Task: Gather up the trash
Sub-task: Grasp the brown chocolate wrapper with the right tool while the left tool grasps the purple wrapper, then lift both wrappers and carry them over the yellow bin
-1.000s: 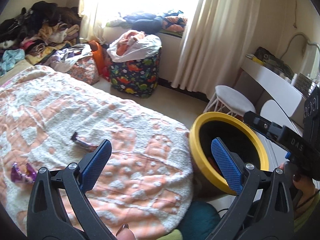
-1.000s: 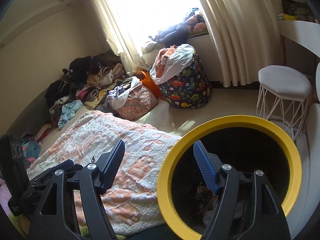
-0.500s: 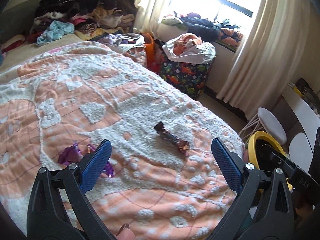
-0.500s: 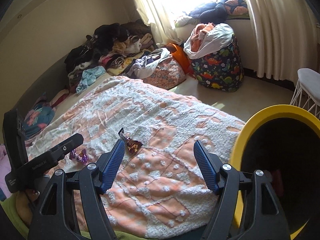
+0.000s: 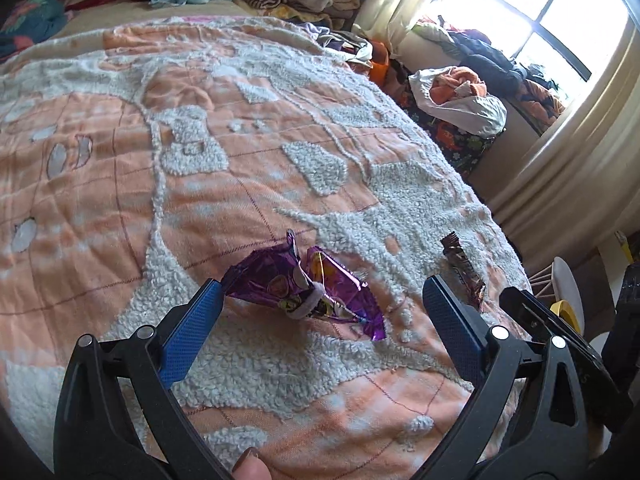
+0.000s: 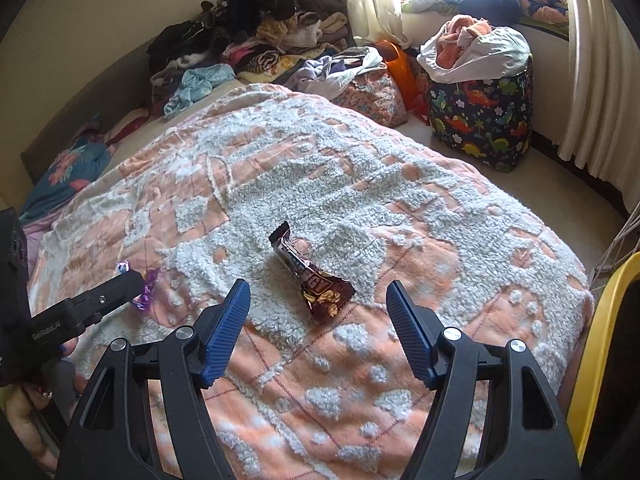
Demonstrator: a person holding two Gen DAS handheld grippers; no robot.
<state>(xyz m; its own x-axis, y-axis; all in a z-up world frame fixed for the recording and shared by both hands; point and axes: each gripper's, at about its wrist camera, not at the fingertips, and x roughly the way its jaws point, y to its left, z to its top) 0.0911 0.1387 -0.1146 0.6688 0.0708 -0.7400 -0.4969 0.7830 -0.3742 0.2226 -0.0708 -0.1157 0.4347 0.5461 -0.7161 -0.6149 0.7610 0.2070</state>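
Plainly, both tongs are empty. The left gripper (image 5: 320,312) stands wide open, pitched down at the bed, with the purple foil wrapper (image 5: 308,288) lying between its blue pads; the left pad's tip sits right at the wrapper's near corner, though I cannot tell if it touches. The right gripper (image 6: 318,316) has its jaws closing a little while still spread, with the brown snack-bar wrapper (image 6: 312,276) lying between and just ahead of the pads, clear of both.

Both wrappers rest on the orange-and-white tufted blanket (image 6: 360,184), near its foot end and near each other; in the left view the brown wrapper (image 5: 464,268) shows just beyond the right-hand pad. The yellow-rimmed bin (image 6: 600,340) stands beside the bed at the right edge of the right view.

As for handling, I judge both to be nearly weightless, crinkly film, slick on the face and apt to slide or spring away from a glancing pad. The purple one is crumpled and stands up in folds, so a raised ridge near its middle looks the best purchase. The brown one lies flatter and long; pinching across its narrow waist, or the crimped end seal, should hold better than its broad printed face. The soft pile beneath will give, so pressing down slightly ought to catch film rather than fluff.

Beyond lie heaped clothes (image 6: 256,32), a dinosaur-print hamper (image 6: 484,120) and the curtained window.
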